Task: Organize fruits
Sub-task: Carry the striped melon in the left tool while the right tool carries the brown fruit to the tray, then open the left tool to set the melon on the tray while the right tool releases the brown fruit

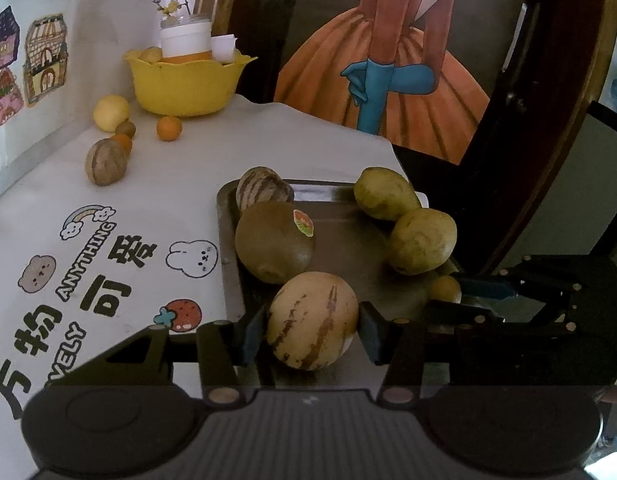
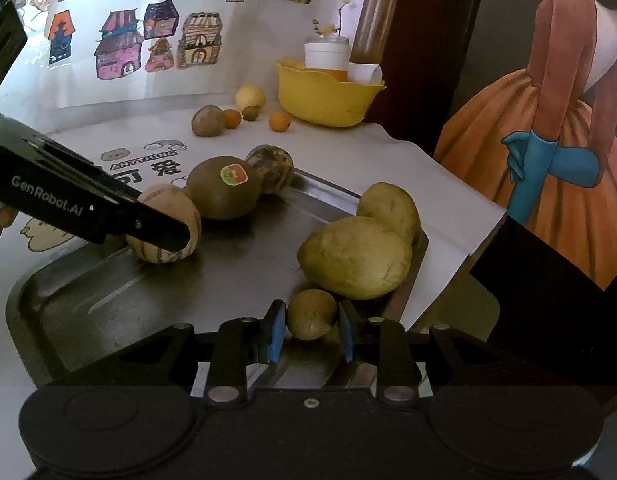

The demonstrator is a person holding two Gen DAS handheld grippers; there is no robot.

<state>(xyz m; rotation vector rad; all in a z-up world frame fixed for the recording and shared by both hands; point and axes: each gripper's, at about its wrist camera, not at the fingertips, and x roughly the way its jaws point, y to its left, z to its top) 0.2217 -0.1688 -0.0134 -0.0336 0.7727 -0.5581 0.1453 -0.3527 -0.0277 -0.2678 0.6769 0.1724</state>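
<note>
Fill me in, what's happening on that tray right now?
A person is sorting fruit with two handheld grippers. The left gripper is shut on a striped melon at the near end of the metal tray. The right gripper is shut on a small brown fruit beside two green mangoes. A stickered kiwi and another melon already sit on the tray. More fruit lies loose by the yellow bowl.

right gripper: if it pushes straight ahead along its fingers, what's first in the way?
Likely the large yellow-green mango, just beyond the small round brown fruit that the right gripper holds. Depth is unclear.
</note>
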